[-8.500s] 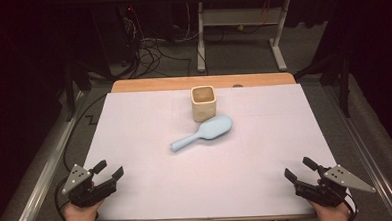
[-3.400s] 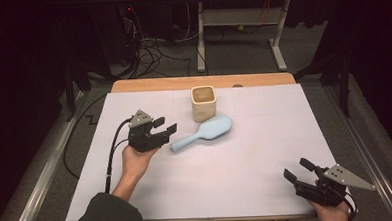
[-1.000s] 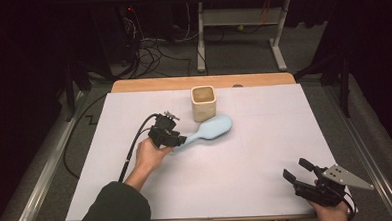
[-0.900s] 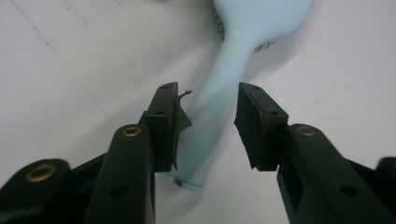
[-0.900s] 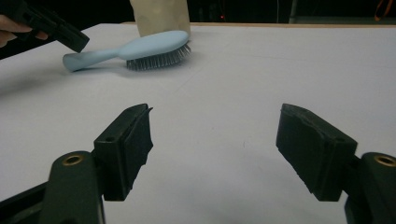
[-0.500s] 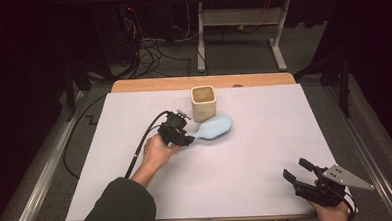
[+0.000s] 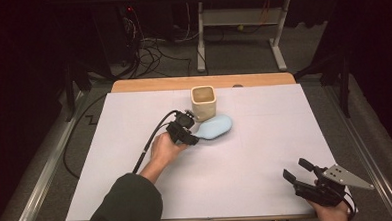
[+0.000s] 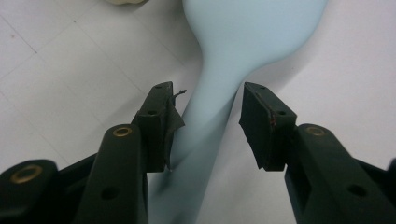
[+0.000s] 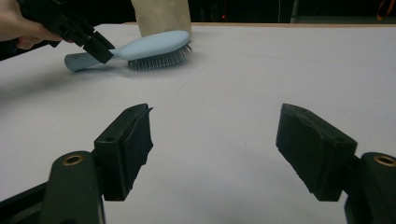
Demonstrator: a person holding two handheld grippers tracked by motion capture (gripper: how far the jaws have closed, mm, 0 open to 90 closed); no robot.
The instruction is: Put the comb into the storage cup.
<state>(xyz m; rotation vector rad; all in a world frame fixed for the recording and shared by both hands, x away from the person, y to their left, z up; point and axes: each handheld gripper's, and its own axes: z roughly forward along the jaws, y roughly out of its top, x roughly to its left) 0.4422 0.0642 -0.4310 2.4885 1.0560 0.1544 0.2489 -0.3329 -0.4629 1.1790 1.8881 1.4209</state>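
Now grasp step: left gripper (image 8: 205,135), jaws just opened partway, straddles the brush (image 7: 212,128) handle without clamping, brush lying at the cup's (image 7: 203,102) 5 o'clock; next move likely calls for closing; right gripper (image 9: 215,154) idles open, empty.

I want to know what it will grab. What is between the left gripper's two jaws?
The brush handle lies between the left gripper's jaws in its own view; they have just been opening and don't squeeze it.
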